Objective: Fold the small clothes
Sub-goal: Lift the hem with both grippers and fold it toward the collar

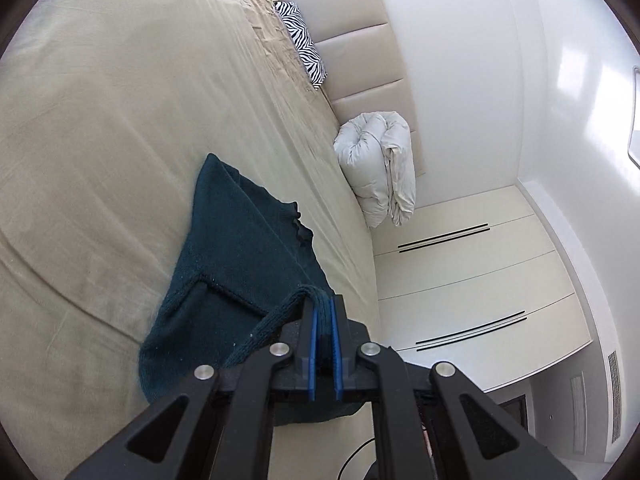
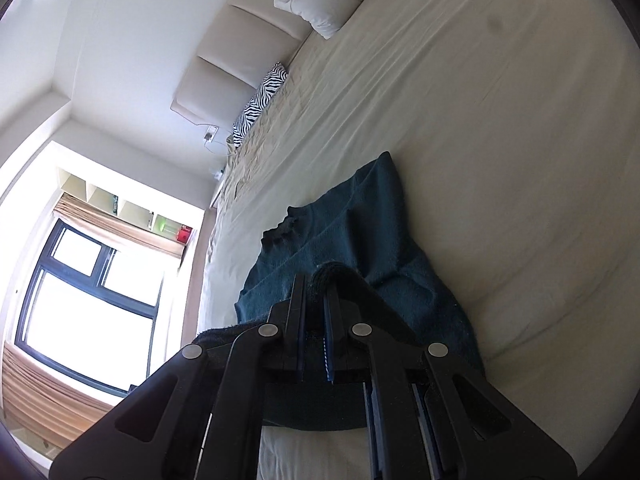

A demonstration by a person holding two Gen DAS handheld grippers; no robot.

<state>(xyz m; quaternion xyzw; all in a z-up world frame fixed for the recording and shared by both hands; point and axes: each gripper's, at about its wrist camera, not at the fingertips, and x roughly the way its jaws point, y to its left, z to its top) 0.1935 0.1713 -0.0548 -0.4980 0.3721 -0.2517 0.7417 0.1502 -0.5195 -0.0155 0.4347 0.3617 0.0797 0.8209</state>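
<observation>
A dark teal knitted sweater (image 1: 240,248) lies partly spread on the beige bed sheet (image 1: 100,120). My left gripper (image 1: 324,304) is shut on a bunched edge of the sweater and holds it lifted off the sheet. In the right wrist view the same sweater (image 2: 360,232) lies ahead, its dark neckline (image 2: 282,230) to the left. My right gripper (image 2: 316,280) is shut on another folded edge of the sweater. The cloth under both grippers is hidden by the black linkages.
A folded white duvet (image 1: 376,168) and a zebra-print pillow (image 1: 302,44) lie against the padded headboard (image 1: 360,40). White wardrobe doors (image 1: 472,280) stand beyond the bed edge. A window with a beige blind (image 2: 92,300) shows left in the right wrist view.
</observation>
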